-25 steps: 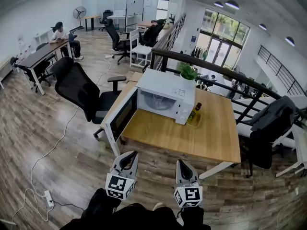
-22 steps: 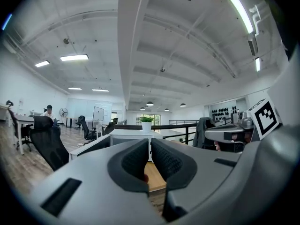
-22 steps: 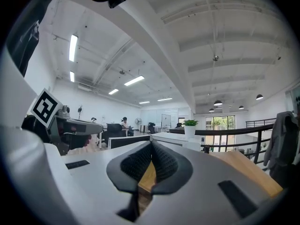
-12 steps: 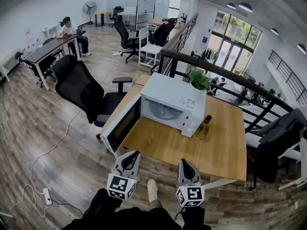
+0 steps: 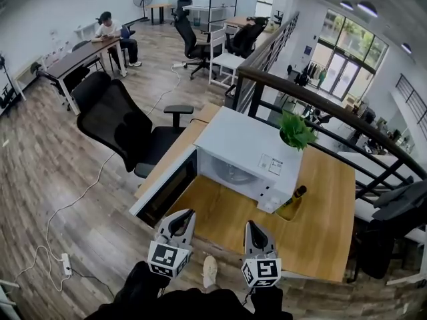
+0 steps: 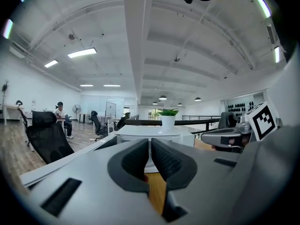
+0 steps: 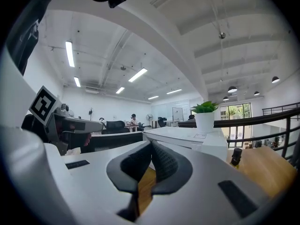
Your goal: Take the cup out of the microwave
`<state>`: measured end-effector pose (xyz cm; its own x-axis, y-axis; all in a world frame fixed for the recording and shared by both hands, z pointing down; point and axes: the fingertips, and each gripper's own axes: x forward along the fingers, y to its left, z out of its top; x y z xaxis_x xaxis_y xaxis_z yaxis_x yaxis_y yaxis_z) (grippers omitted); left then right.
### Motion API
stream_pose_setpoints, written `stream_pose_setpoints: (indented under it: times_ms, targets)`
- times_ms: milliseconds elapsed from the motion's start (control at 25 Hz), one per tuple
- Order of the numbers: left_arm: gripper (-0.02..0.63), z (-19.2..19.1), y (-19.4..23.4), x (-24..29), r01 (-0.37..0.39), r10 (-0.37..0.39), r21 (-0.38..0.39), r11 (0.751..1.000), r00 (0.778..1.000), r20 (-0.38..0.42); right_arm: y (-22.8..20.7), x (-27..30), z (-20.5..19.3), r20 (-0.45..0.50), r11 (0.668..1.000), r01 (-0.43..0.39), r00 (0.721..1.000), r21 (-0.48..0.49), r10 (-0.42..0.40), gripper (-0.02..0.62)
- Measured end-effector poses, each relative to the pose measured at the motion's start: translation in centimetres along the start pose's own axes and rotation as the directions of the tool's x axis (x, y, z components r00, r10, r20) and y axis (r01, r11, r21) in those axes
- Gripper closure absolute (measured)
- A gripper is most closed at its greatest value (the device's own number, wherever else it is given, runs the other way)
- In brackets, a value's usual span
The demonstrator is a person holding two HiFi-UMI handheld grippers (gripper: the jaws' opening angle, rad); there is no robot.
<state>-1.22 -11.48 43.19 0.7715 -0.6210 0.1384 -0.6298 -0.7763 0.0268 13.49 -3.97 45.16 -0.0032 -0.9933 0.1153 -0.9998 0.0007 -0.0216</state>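
The light wooden tabletop (image 5: pixel 320 205) carries a white box-shaped microwave oven (image 5: pixel 250 142), its dark-windowed door (image 5: pixel 163 192) swung wide open. By the tabletop's near edge, the left claw (image 5: pixel 183 215) and right claw (image 5: pixel 252 227) are both closed and empty. The cup cannot be made out inside the oven.

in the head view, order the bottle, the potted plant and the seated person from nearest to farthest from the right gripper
From the right gripper:
1. bottle, just right of the front corner of the microwave.
2. potted plant, at the microwave's far right corner.
3. seated person, across the room, far upper left.
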Motion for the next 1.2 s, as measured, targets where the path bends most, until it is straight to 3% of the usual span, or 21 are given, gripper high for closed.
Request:
stream_pose_setpoints:
  times_ms: [800,1200]
  targets:
    - [0.569,-6.5,6.5,14.9,-0.091,0.083,-0.054,0.994,0.987,-0.134,-6.8,16.8,-7.7,-0.137,0.989,-0.121,0.982,0.086,0.132,0.580]
    - [0.569,-10.4,8.4,18.9,-0.105,0.088,-0.077,0.992,0.977,-0.196,-7.6,21.7,-11.7,-0.174,0.980,-0.163,0.968,0.116,0.182,0.580]
